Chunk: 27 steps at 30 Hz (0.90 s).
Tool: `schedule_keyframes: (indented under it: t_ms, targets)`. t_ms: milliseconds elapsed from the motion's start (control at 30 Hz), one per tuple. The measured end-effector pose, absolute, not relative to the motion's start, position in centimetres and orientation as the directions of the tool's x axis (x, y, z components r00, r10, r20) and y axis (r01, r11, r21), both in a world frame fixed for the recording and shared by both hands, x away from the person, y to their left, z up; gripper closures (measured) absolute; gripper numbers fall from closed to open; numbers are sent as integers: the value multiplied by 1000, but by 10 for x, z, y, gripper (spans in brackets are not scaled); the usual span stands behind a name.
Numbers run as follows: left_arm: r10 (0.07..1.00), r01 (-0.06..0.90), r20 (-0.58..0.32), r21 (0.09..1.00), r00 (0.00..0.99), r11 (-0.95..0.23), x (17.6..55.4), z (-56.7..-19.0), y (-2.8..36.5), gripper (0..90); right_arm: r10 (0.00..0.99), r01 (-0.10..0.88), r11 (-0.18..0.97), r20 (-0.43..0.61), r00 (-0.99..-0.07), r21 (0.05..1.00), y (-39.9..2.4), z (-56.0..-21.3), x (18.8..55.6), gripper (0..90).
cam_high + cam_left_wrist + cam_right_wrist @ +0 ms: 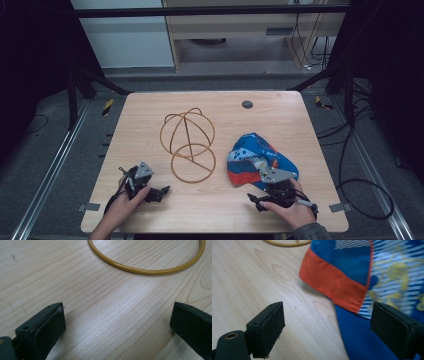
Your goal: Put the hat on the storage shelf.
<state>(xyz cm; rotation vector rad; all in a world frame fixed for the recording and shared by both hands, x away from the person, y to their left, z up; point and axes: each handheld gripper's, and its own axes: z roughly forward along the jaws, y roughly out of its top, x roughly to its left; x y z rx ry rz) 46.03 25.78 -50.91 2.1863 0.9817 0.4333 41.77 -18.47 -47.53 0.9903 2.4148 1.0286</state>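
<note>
Right gripper [327,327], jaws apart, over cloth's [362,277] orange edge.

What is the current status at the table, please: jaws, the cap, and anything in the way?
Left gripper open, on bare table. Right gripper open at the blue cap, nothing gripped. Wire hat stand sits apart from the cap; path clear.

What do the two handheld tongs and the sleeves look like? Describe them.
Both tongs, left and right, are black, each topped with a grey three-cornered plate and ending in two flat rectangular black pads. A dark cable trails from each. A grey sleeve covers the right forearm.
</note>
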Motion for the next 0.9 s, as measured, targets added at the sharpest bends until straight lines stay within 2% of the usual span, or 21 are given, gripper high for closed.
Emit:
schedule_keyframes:
  t_ms: [433, 800, 900]
  targets:
    - [754, 522, 18, 710, 657, -472, 460, -509, 258, 0, 722, 497, 542, -73, -688, 677, -201, -453, 437, 173]
    - [755, 522, 19, 710, 656, -472, 460, -509, 258, 0, 708, 526, 603, -100, -699, 599, -217, -420, 471, 103]
    - [753, 522, 20, 708, 658, -475, 460, -509, 258, 0, 703, 543, 602, -66, -708, 585, -218, -411, 482, 109]
